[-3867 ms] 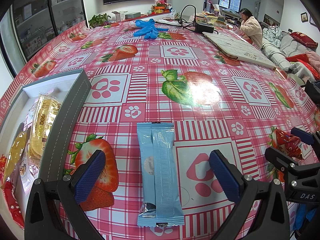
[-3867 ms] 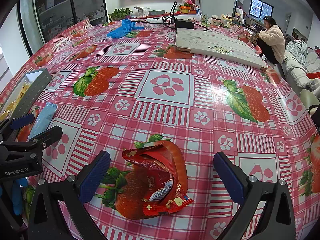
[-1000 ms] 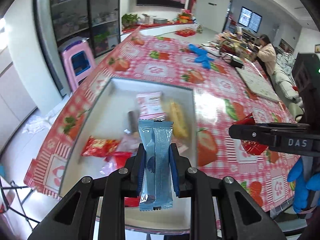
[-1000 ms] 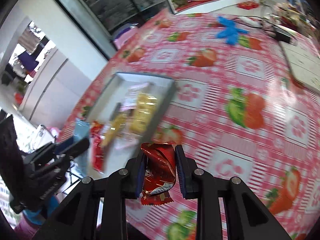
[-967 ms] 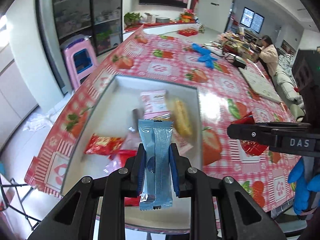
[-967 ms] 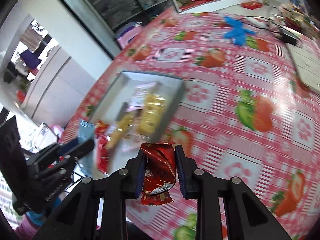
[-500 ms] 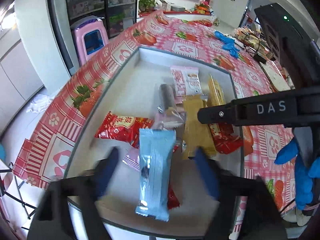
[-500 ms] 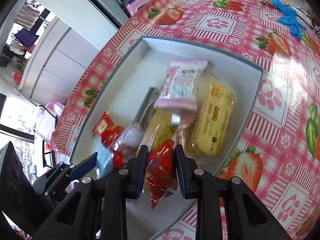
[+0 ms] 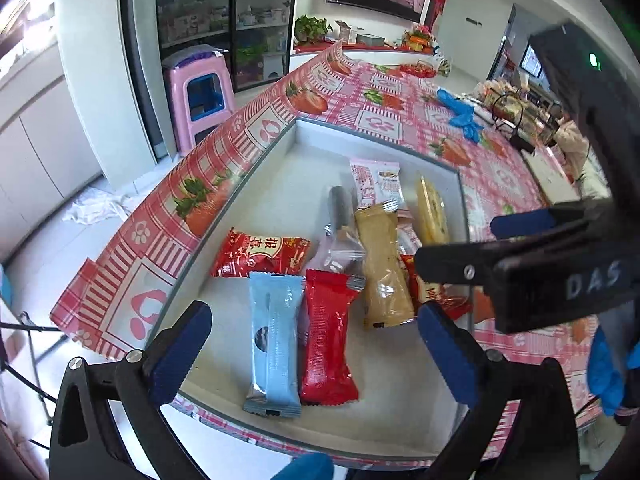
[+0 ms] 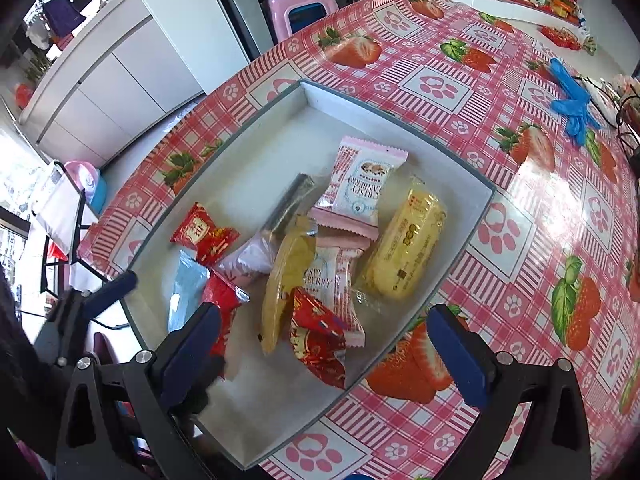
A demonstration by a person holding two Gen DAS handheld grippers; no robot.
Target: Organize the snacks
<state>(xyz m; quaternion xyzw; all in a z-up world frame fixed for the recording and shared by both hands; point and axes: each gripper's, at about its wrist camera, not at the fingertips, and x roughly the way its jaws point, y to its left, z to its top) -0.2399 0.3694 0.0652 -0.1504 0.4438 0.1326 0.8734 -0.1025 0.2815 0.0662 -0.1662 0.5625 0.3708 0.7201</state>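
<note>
A white tray with a grey rim holds several snack packets. The light blue packet lies near its front edge, also in the right wrist view. The crumpled red packet lies at the tray's near side beside a tan packet. My left gripper is open and empty above the blue packet. My right gripper is open and empty above the red packet. The right gripper crosses the left wrist view.
The tray also holds a yellow cake packet, pink packets, a red packet and a dark stick. Blue gloves lie far back on the strawberry tablecloth. A pink stool stands beside the table.
Both grippers have opened over the tray. The blue packet has dropped from the left gripper and the red packet from the right; both now lie in the tray.
</note>
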